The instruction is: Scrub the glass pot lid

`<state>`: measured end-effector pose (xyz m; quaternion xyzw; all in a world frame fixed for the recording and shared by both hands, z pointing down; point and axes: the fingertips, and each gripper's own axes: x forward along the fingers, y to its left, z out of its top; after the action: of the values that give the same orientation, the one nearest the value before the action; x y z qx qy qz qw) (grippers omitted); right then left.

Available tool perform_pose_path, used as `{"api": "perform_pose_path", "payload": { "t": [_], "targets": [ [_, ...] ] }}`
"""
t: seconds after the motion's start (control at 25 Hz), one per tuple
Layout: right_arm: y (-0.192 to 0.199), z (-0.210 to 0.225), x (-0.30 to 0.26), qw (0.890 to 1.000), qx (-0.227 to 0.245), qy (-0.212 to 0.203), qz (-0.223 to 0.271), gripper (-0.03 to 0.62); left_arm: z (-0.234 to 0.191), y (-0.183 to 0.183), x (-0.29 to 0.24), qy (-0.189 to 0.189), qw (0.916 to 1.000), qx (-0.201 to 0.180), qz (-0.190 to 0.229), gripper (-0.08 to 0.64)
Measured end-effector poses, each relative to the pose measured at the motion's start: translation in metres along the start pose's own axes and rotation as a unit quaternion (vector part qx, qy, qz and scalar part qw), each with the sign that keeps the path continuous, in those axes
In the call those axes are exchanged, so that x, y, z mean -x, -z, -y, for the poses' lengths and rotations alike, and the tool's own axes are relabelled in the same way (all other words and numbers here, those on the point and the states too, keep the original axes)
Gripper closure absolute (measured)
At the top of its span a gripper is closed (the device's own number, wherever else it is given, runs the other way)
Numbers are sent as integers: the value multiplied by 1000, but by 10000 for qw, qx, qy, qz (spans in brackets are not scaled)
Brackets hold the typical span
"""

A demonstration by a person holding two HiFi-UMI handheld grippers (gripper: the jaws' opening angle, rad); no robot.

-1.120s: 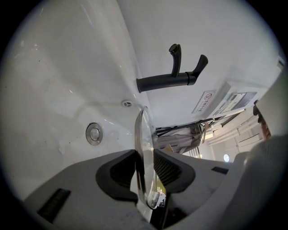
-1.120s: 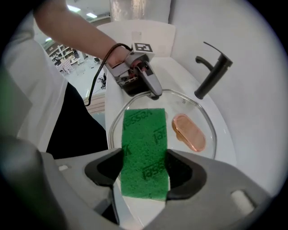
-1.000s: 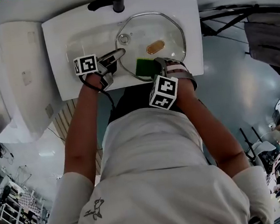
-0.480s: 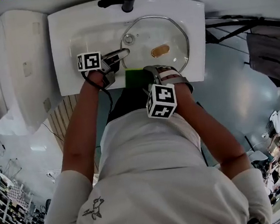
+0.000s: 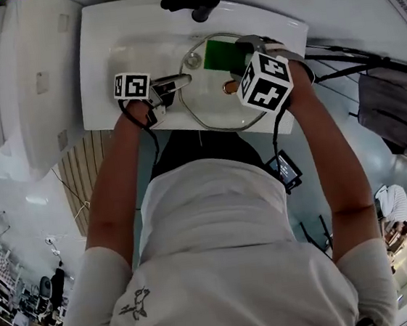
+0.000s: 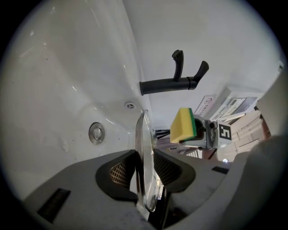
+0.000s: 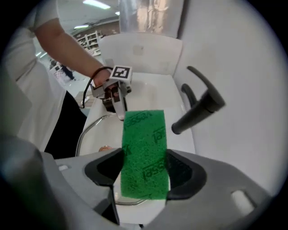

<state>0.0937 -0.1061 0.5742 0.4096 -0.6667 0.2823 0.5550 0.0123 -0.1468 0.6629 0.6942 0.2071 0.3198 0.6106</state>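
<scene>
The glass pot lid (image 5: 211, 105) is held over the white sink (image 5: 116, 66), with its brown knob (image 5: 231, 87) near the middle. My left gripper (image 5: 181, 79) grips the lid's left rim; in the left gripper view the lid (image 6: 145, 152) stands edge-on between the pads, and the jaws are opening slightly. My right gripper (image 5: 226, 55) is shut on a green-and-yellow sponge (image 5: 218, 54), held over the lid's far part near the faucet. In the right gripper view the sponge (image 7: 145, 152) shows its green face between the jaws, with the lid's rim (image 7: 89, 130) below.
A black faucet (image 5: 192, 3) stands at the back of the sink, close to the sponge. The drain (image 6: 96, 132) sits in the basin to the left. A white toilet cistern (image 5: 36, 75) stands left of the sink. The person's body fills the lower head view.
The right gripper has carried the sponge from the sink's near edge to the far side of the lid, by the faucet. The left gripper has kept its hold on the rim.
</scene>
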Motion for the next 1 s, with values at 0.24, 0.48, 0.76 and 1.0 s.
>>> {"api": "perform_pose_path", "payload": {
  "t": [0.24, 0.48, 0.76, 1.0],
  "targets": [
    [-31, -53, -49, 9680, 2161, -1228, -339, 298, -2, -13, 4, 69, 9996, 51, 265, 439],
    [-38, -83, -65, 9370, 3019, -1677, -528, 298, -2, -16, 4, 49, 9995, -150, 290, 476],
    [-38, -92, -74, 9213, 3318, -1919, -654, 299, -3, -19, 1, 78, 9990, -162, 403, 479],
    [-37, -85, -72, 9204, 3248, -2064, -694, 301, 0, -21, 0, 130, 9984, -292, 460, 479]
  ]
}}
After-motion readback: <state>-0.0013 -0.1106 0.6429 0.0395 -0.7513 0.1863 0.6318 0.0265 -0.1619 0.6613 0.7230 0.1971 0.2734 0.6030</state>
